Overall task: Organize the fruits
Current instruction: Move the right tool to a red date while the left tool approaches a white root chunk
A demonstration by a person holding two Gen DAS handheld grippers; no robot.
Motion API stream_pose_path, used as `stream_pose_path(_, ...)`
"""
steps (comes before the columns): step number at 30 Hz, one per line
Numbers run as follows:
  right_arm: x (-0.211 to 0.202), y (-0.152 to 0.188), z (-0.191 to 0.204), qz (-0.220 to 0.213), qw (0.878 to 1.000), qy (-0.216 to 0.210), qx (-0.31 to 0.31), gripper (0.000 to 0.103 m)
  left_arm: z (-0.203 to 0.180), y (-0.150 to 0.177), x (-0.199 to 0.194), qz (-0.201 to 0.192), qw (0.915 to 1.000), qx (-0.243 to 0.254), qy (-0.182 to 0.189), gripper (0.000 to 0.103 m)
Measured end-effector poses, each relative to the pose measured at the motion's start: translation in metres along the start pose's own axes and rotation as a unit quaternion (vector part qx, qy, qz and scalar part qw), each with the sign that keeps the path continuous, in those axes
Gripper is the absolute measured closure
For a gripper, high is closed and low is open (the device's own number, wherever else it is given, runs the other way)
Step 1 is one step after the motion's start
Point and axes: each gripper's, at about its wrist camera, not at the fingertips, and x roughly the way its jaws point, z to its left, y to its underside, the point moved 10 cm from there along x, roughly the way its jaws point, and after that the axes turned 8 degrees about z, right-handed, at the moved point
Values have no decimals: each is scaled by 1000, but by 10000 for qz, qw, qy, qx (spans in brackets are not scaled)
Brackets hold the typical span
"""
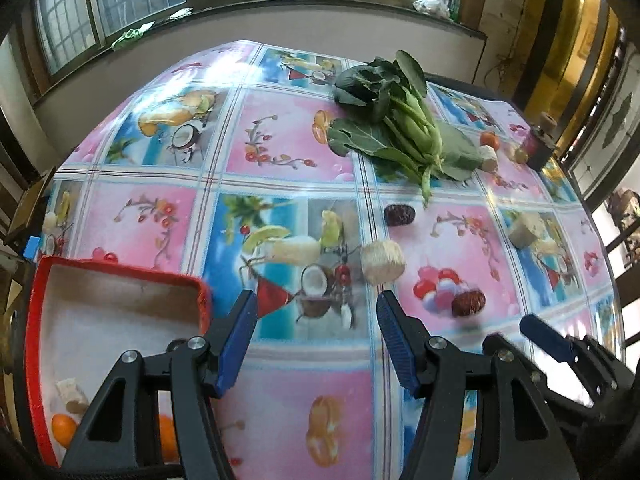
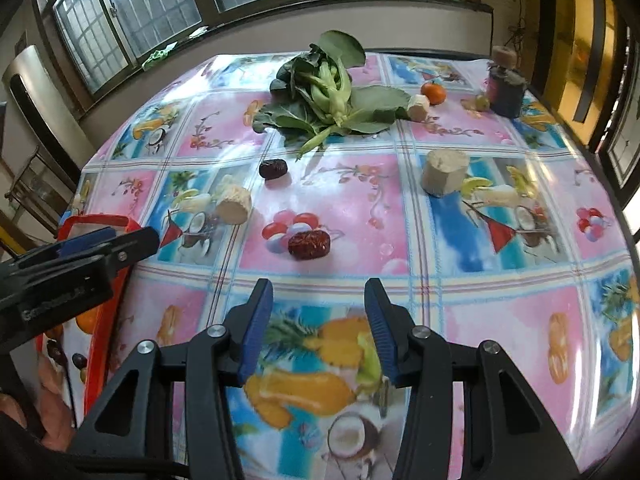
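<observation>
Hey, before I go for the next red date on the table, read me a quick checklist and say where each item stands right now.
1. Right gripper empty, fingers apart: ok.
2. Left gripper empty, fingers apart: ok.
3. Nearest red date lies alone on the tablecloth, ahead of the right gripper, nothing touching it: ok.
4. Red tray has bare floor left for more fruit: ok.
5. Second red date sits clear of the leafy greens: ok.
6. Whether the fingers are spread wide enough to pass over the date: cannot tell.
</observation>
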Motion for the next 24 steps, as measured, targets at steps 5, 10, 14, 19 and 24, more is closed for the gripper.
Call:
stream_pose_path(5, 9, -7, -4, 40, 9999, -52, -77, 53, -7, -11, 13, 36, 10000, 15, -67, 41)
stream_pose_path(10, 16, -12, -10, 68, 9999, -76, -100, 53, -14, -17, 27, 120, 9999, 55, -92, 41)
stream_pose_path(14, 22, -15, -11, 95, 9998, -156, -108, 52, -18, -20, 32, 111, 9999, 56, -58, 36)
stream_pose_path(19, 25, -16, -12, 80, 9996, -190, -167, 52, -21, -25, 36, 99, 9999, 79, 80, 36)
stream_pose_path(24, 28, -19, -7, 55, 9992, -291, -262, 52, -29, -27, 42, 131, 9994, 156, 279, 35)
